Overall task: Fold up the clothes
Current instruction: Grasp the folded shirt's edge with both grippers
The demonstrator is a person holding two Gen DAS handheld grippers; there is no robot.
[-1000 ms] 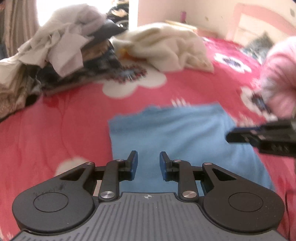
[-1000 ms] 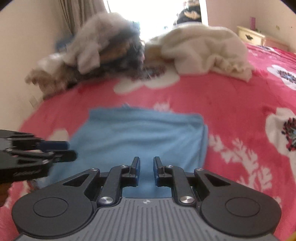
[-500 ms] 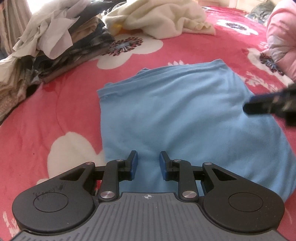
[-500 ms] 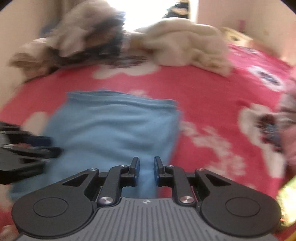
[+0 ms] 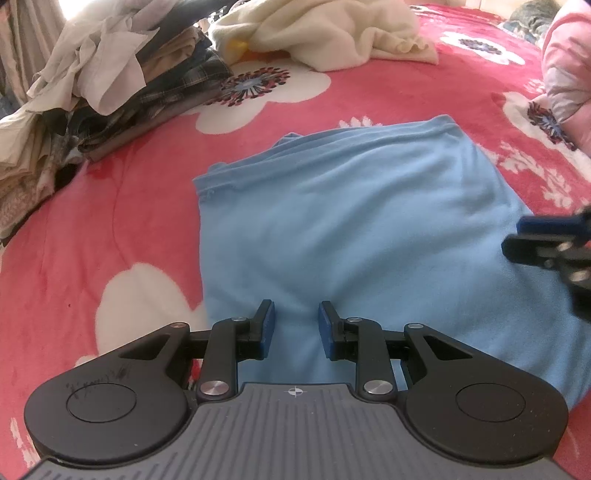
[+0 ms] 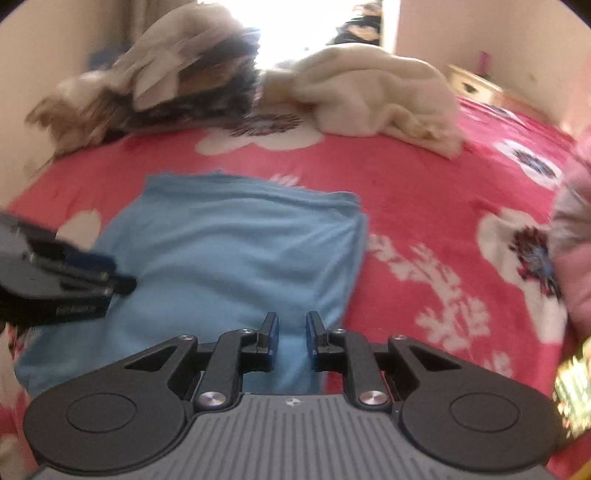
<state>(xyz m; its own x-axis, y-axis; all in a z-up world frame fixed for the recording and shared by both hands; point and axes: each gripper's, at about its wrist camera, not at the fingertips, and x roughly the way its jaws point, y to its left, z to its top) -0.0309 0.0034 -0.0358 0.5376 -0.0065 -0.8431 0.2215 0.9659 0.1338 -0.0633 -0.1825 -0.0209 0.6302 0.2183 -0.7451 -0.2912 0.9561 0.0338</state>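
The left gripper (image 5: pixel 296 325) hangs over the near edge of the blue garment (image 5: pixel 354 229), jaws a narrow gap apart with nothing between the pads. The right gripper (image 6: pixel 291 334) hangs over the garment's near right corner, jaws likewise slightly parted and empty; this view is blurred, so contact with the cloth cannot be confirmed. The garment lies flat on the red floral blanket (image 5: pixel 110 206) as a rough rectangle, apparently already folded at least once. The step in hand is approach to the near hem for another fold. The next move calls for both grippers to pinch the near edge, then carry it toward the far edge. Beyond lie a pile of clothes (image 5: pixel 107 74) and a cream blanket (image 5: pixel 332 33).
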